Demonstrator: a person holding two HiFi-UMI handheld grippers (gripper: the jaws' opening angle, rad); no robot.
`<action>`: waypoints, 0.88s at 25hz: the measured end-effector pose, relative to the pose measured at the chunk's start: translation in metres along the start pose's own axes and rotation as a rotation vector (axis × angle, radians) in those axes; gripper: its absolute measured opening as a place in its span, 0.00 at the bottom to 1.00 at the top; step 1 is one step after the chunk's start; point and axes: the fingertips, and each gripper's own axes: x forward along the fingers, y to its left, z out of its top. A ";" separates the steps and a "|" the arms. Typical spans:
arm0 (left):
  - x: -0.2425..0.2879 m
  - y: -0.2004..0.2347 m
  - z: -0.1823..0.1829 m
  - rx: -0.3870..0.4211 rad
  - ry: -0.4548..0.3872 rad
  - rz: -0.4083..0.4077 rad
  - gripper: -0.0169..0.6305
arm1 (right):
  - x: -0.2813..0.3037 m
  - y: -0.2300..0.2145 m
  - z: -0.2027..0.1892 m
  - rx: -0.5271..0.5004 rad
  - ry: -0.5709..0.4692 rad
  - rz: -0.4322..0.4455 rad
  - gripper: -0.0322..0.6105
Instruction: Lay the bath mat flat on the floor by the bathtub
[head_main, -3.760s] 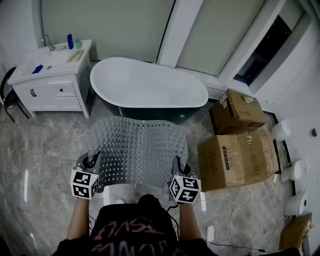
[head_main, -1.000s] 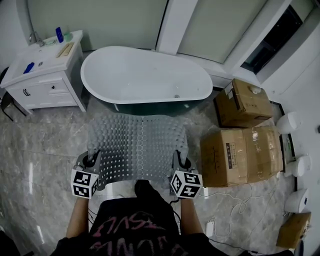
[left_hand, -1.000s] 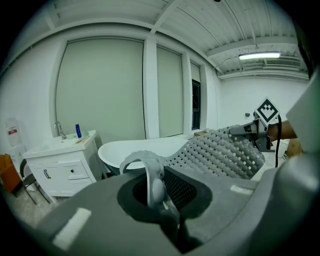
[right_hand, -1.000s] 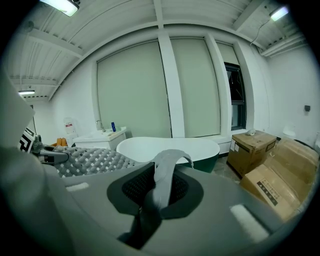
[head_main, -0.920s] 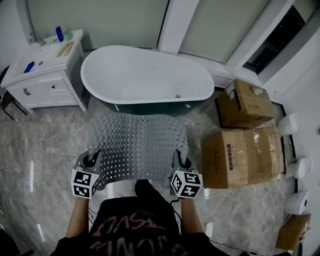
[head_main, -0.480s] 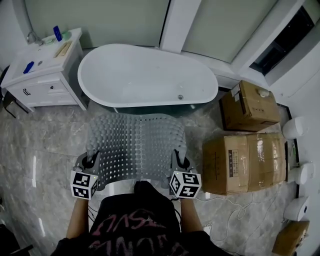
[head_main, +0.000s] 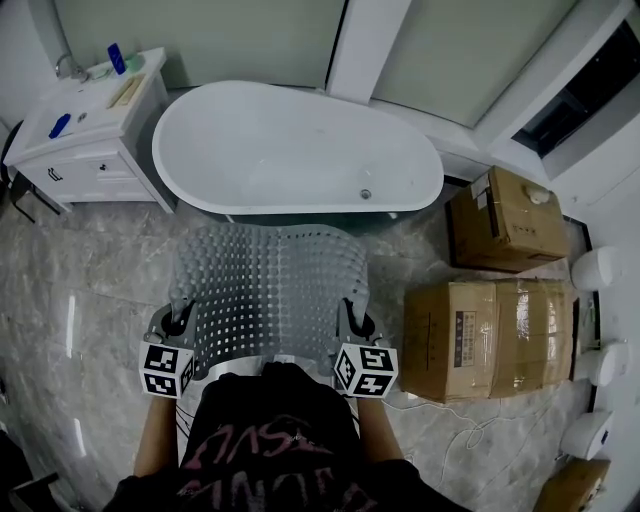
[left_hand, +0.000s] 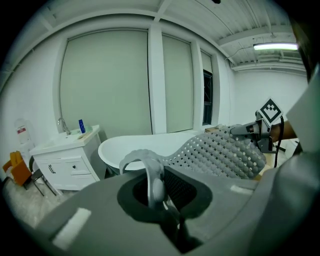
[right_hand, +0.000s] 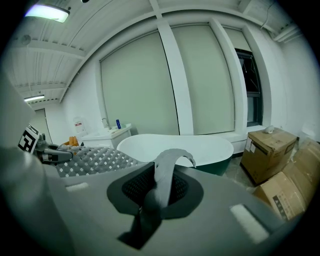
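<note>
The left claw (head_main: 180, 322) and right claw (head_main: 356, 322) each clamp a near corner of the grey studded rubber bath mat (head_main: 265, 290), spread above the grey marble floor (head_main: 100, 250) beside the white oval bathtub (head_main: 290, 150). Lowering both corners evenly, taut, should lay it flat.

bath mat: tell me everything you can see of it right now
The bath mat is a grey, rubbery-looking sheet covered in rows of bumps and small holes. Its two near corners are clamped, one in the left tool and one in the right tool. It hangs bowed between them, not flat, and reaches toward the bathtub. Whether its far edge touches the floor cannot be told.
</note>
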 end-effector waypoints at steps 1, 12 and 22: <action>0.001 -0.001 0.000 -0.002 0.001 0.006 0.07 | 0.001 -0.002 0.000 0.001 0.000 0.007 0.14; 0.004 -0.001 0.003 0.013 0.006 0.028 0.07 | 0.006 -0.007 0.000 0.017 -0.003 0.024 0.14; 0.004 0.017 0.001 0.059 0.007 -0.033 0.07 | 0.006 0.012 -0.004 0.037 -0.011 -0.026 0.14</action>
